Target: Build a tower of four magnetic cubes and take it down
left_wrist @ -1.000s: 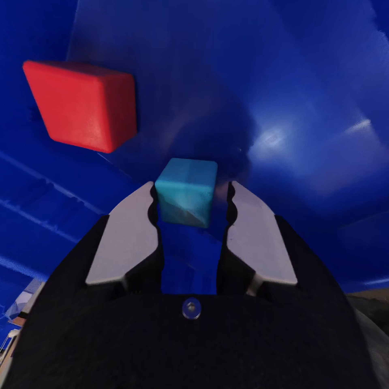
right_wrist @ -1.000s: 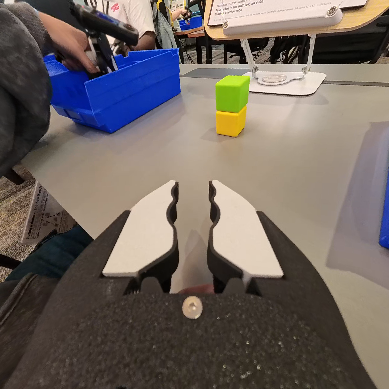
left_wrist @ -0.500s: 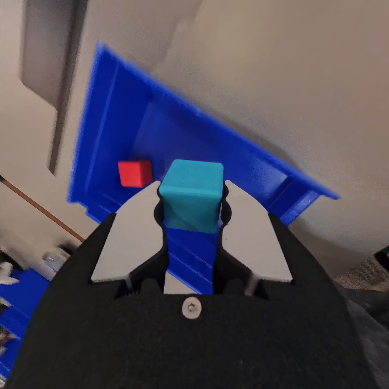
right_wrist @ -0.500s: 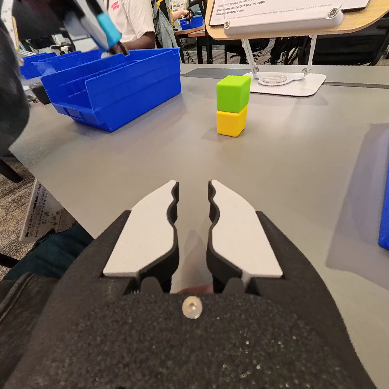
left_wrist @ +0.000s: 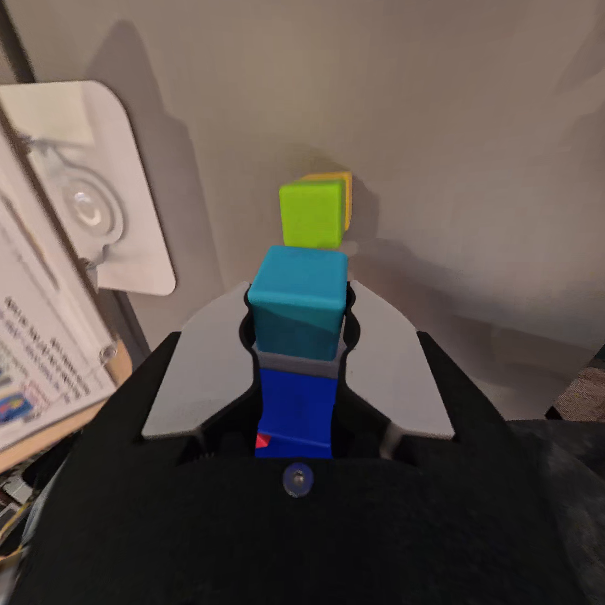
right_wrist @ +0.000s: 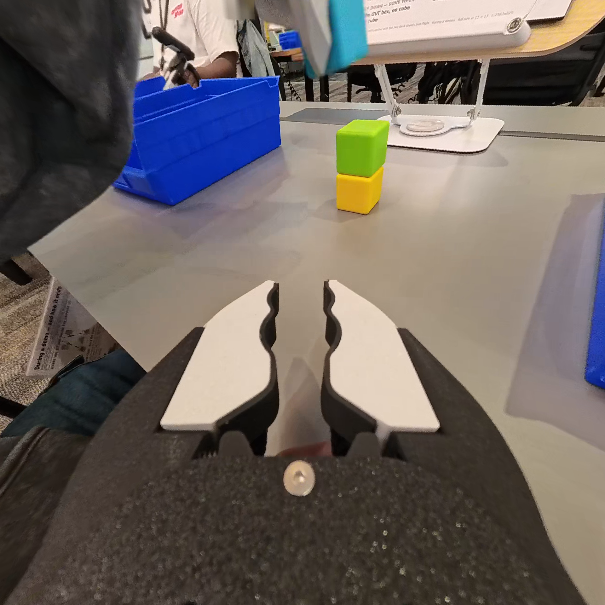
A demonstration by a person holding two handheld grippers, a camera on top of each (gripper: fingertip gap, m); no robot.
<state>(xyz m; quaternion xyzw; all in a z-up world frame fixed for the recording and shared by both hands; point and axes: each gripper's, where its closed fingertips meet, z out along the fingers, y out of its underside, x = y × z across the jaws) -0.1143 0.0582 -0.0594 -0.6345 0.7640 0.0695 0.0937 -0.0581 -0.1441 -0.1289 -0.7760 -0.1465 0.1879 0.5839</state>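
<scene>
My left gripper is shut on a teal cube and holds it high over the grey table, looking down. Just beyond it stands a green cube stacked on a yellow cube. In the right wrist view the same stack, green on yellow, stands mid-table, and the teal cube hangs above it and slightly left. My right gripper is open and empty, low over the table's front edge. A sliver of a red cube shows in the blue bin below my left gripper.
The blue bin stands at the back left of the table. A white stand base with a sheet holder is behind the stack. Another blue object sits at the right edge. A dark sleeve fills the left side.
My left gripper closed on the teal cube in the bin, lifted it out and carried it right to above the green and yellow stack. The right gripper has not moved.
</scene>
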